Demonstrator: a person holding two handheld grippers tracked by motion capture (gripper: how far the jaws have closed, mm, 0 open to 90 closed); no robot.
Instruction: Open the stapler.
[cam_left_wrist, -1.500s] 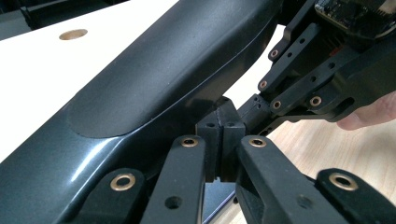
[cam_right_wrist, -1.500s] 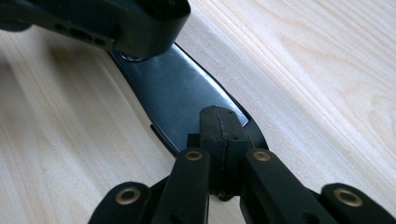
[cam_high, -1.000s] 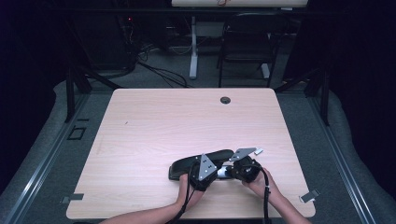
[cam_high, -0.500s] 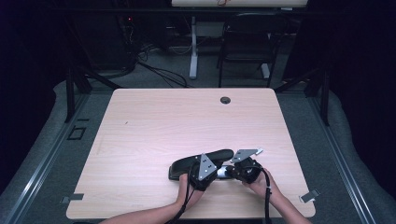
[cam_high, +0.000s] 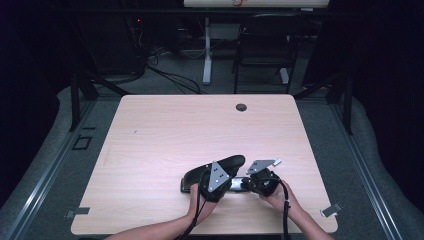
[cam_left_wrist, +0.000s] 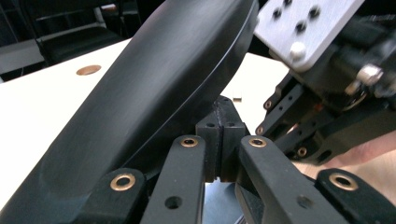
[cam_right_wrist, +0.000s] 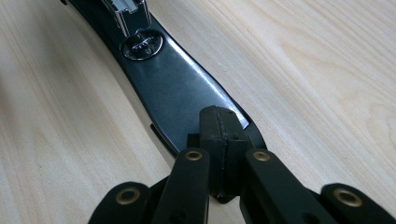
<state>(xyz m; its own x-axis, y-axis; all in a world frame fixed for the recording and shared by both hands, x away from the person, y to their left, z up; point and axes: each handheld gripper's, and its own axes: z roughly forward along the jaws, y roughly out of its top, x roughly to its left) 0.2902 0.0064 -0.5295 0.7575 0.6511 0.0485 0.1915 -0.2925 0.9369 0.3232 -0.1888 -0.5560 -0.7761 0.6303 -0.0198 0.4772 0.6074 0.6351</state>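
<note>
A black stapler (cam_high: 223, 164) lies open near the table's front edge, its upper arm (cam_left_wrist: 163, 84) lifted off the glossy base (cam_right_wrist: 180, 88). My left gripper (cam_left_wrist: 219, 135) is shut with its pads together, tucked under the raised arm beside its hinge end. My right gripper (cam_right_wrist: 218, 126) is also shut, with its tips resting on the rear of the base plate, short of the round metal anvil (cam_right_wrist: 141, 45). In the high view the left gripper (cam_high: 225, 182) and right gripper (cam_high: 248, 184) face each other across the stapler, each held by a hand. Nothing sits between either pair of jaws.
The light wooden table (cam_high: 165, 135) has a round cable hole (cam_high: 241, 107) at its far edge. Behind it stand a dark chair (cam_high: 265, 45) and a white desk leg (cam_high: 206, 55) among floor cables. The front edge runs just below the hands.
</note>
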